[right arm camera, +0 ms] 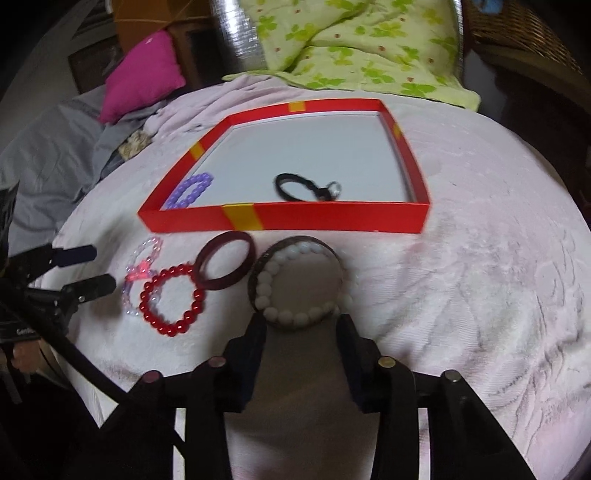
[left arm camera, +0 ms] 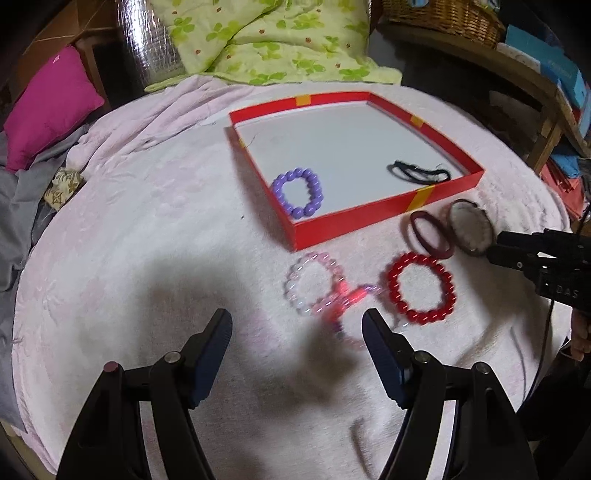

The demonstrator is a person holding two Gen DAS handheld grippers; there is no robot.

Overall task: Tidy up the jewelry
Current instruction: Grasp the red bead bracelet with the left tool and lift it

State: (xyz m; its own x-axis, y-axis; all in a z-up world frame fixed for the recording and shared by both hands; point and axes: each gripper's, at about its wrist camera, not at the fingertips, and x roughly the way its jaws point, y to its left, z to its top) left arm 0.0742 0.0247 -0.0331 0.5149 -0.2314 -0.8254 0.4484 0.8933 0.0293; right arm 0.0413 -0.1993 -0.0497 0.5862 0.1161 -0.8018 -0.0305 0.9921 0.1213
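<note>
A red tray lies on the pale pink blanket and holds a purple bead bracelet and a black hair tie. In front of the tray lie a clear pink bead bracelet, a red bead bracelet, a dark maroon bangle and a white bead bracelet with a brown ring. My left gripper is open, just short of the pink bracelet. My right gripper is open at the white bracelet's near edge.
A green floral quilt and a magenta pillow lie behind the tray. A wooden shelf with a wicker basket stands at the right. Grey cloth hangs off the left edge of the blanket.
</note>
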